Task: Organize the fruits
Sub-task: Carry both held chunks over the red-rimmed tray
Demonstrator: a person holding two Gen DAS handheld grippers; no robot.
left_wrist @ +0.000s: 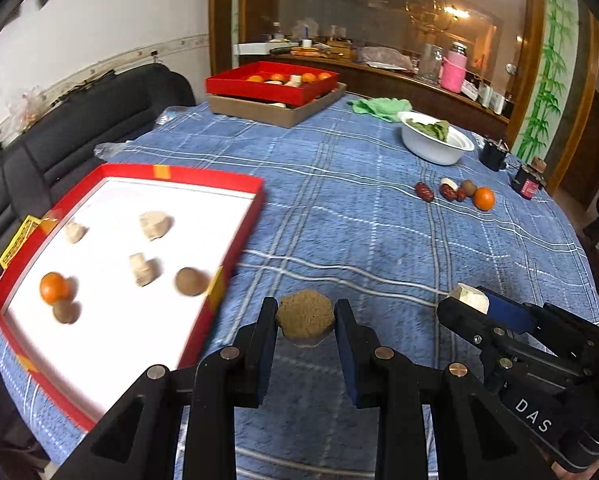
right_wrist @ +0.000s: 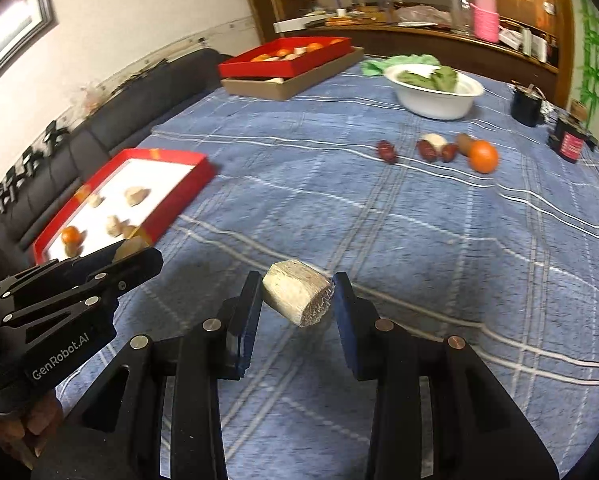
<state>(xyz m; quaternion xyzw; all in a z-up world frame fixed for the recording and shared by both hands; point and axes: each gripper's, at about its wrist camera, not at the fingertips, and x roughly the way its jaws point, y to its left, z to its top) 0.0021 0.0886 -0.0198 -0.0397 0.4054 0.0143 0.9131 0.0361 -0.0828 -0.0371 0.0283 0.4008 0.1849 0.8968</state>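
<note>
Fruits scattered in the red tray (left_wrist: 235,184) at left, left gripper (left_wrist: 305,320) clamping a brown fuzzy fruit (left_wrist: 305,316) above the blue plaid cloth (left_wrist: 359,240), right gripper (right_wrist: 297,298) pinching a pale chunk (right_wrist: 297,298), orange (right_wrist: 482,155) and dates far right.

Desk (left_wrist: 339,220) under blue plaid cloth. Left of the left jaws: red tray (left_wrist: 223,178), white inside. Far ahead, left: red box (left_wrist: 259,90) stacked on brown box (left_wrist: 275,114). Ahead right: white bowl (left_wrist: 435,146), green cloth (left_wrist: 379,106), red dates (left_wrist: 424,191), orange (left_wrist: 483,198), two dark jars (left_wrist: 493,154).
</note>
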